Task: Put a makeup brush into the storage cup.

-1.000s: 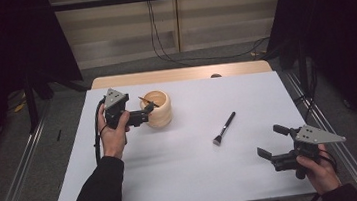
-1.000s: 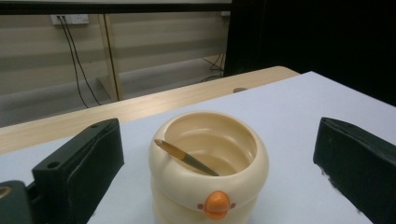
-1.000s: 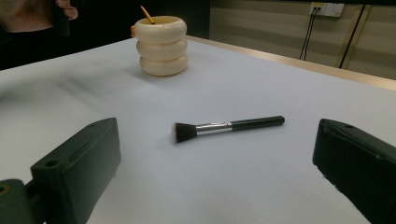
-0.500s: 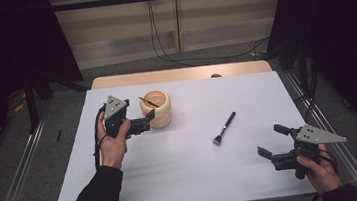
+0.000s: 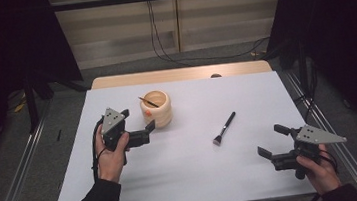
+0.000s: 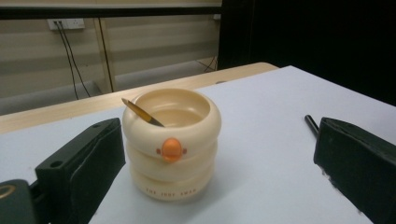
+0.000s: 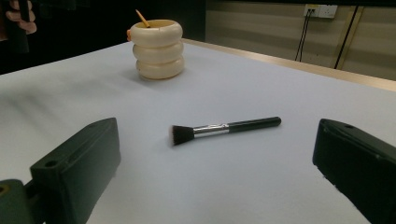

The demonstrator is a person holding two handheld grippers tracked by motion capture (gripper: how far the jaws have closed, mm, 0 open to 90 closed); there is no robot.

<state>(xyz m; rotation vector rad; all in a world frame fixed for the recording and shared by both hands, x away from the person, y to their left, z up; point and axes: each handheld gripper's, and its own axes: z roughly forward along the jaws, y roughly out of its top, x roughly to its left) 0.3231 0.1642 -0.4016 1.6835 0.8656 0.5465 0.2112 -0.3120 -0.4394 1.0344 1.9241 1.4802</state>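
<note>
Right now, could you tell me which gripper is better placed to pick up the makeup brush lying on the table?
Right. The right gripper is open and faces the makeup brush, which lies between its jaws' line. The left gripper sits by the cream holder.

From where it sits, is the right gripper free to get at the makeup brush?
Probably yes: the right gripper is open, and bare table lies between it and the makeup brush, which lies flat, clear of the cream holder.

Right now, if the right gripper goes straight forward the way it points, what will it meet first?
Most likely the makeup brush, lying flat on the white table between the open jaws of the right gripper. The cream holder stands farther off, to the side.
</note>
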